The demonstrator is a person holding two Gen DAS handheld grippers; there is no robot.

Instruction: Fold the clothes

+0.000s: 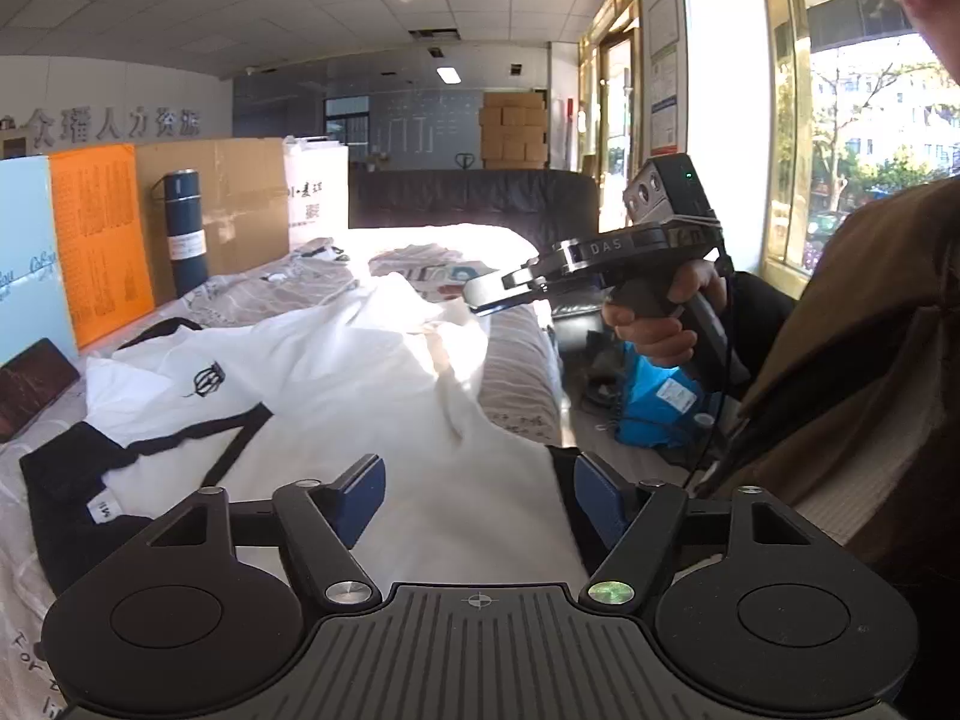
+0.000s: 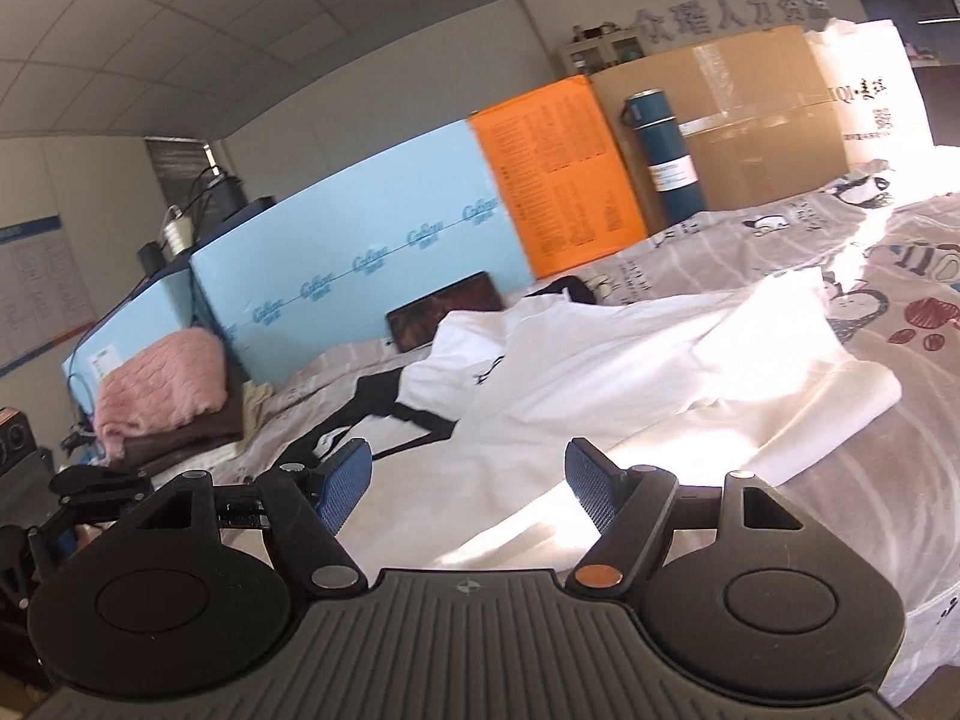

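Left wrist view, left to right. A dark tablet-like panel [image 1: 33, 387] lies flat at the left edge of the bed [image 1: 522, 378], against a light blue foam board [image 1: 27, 258]. Beside the board stand an orange sheet [image 1: 99, 240], a dark blue cylindrical flask [image 1: 185, 228] and a large cardboard box [image 1: 231, 198].

The white garment [image 1: 360, 372], trimmed in black, lies spread on the bed. Its long axis runs from the near left, where the black collar and a label sit, toward the far right, where the sunlit hem end points at the window. A small black emblem [image 1: 207, 381] marks the chest area. The fabric is wrinkled, with one fold raised across the middle.

The left gripper [image 1: 477, 495] sits low over the near part of the garment. Its blue pads are spread wide apart, with white cloth visible below the gap; nothing is pinched.

To the right, a hand [image 1: 660, 318] holds the right gripper [image 1: 480, 294] by its pistol handle above the far end of the garment.

Right wrist view, left to right. A pink knitted item [image 2: 159, 384] rests on a brown folded stack beside the bed. The right gripper's jaws stand apart over white cloth, gripping nothing. The patterned bedsheet [image 2: 900, 312] extends to the right.
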